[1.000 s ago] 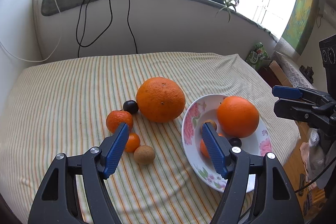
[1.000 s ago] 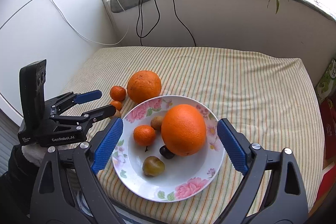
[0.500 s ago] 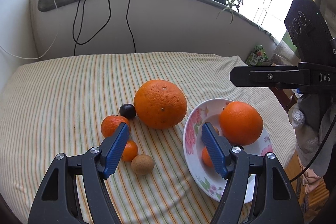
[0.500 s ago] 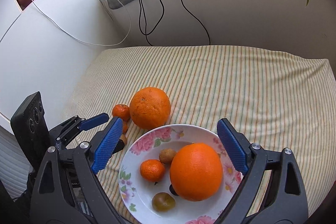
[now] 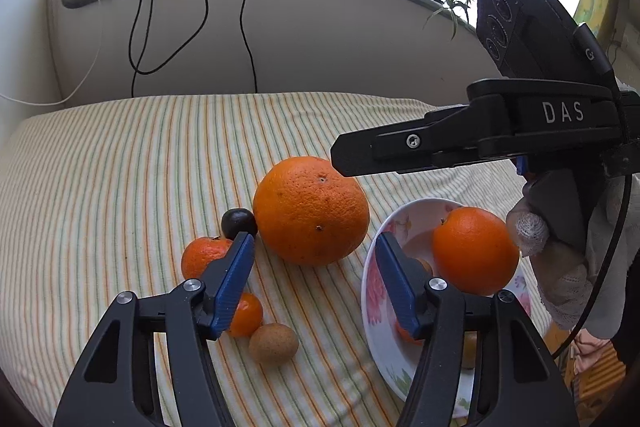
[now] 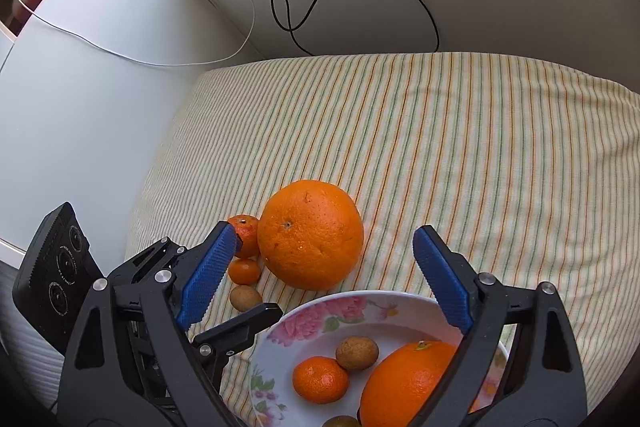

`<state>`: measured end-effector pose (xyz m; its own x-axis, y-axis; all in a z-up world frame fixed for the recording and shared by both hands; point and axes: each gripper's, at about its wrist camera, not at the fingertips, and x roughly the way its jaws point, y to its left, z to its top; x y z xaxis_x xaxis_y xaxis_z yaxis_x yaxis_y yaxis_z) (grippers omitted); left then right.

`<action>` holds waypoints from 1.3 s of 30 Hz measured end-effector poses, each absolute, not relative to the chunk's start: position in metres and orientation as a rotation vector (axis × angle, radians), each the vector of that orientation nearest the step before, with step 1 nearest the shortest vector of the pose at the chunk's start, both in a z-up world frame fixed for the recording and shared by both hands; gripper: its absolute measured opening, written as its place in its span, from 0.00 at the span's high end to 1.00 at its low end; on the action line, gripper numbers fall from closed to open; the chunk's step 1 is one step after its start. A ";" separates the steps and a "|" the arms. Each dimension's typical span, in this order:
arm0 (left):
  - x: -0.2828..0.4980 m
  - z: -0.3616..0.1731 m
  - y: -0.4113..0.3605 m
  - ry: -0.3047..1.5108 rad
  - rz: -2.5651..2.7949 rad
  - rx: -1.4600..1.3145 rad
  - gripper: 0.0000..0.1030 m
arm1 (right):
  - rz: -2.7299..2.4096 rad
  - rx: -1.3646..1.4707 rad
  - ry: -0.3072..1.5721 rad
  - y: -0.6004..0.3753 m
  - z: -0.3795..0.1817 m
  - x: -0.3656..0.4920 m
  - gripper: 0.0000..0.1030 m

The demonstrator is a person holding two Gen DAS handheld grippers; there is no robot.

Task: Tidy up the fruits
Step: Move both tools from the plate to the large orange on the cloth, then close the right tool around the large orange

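The large orange [image 6: 310, 234] lies on the striped cloth of the desk [image 6: 480, 147], just beyond the far rim of the floral plate [image 6: 320, 311] and near the desk's left edge as the right wrist view shows it. Touching or just beside it lie a mandarin [image 6: 246, 233], a smaller mandarin [image 6: 244, 271], a brown longan-like fruit [image 6: 245, 297] and, in the left wrist view, a dark plum-like fruit [image 5: 239, 223]. The plate already holds a second orange [image 6: 408, 383], a mandarin and small fruits.

The step in hand appears to be a grasp of the large orange by the right gripper [image 6: 324, 275], whose jaws stand wide apart and empty, framing the fruit. A sound grasp calls for centring the jaws on its widest girth, clear of the plate rim and the mandarin beside it. The left gripper [image 5: 312, 281] hovers with jaws partly apart, empty.

Against the earlier frame, the right gripper has advanced from above the plate toward the loose fruit and tipped downward; the left jaws have just been closing, with nothing between them.
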<state>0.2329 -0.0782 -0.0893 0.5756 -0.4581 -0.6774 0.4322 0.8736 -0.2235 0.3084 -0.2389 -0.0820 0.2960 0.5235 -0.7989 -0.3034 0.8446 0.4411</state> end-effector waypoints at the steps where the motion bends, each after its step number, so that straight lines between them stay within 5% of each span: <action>1: 0.235 -0.090 -0.079 0.805 -0.520 -0.033 0.41 | 0.561 0.221 1.155 -0.237 -0.084 0.311 0.12; 6: 0.242 -0.094 -0.081 0.819 -0.526 -0.030 0.48 | 0.570 0.203 1.185 -0.225 -0.091 0.317 0.16; 20: 0.254 -0.094 -0.088 0.824 -0.517 -0.013 0.48 | 0.595 0.197 1.249 -0.197 -0.106 0.334 0.31; 39: 0.238 -0.083 -0.080 0.771 -0.520 -0.023 0.50 | 0.577 0.196 1.193 -0.208 -0.090 0.311 0.33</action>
<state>0.2383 -0.0802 -0.0830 0.5977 -0.4561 -0.6594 0.4397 0.8742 -0.2060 0.3113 -0.2080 -0.0898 0.2454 0.5194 -0.8186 -0.3188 0.8407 0.4378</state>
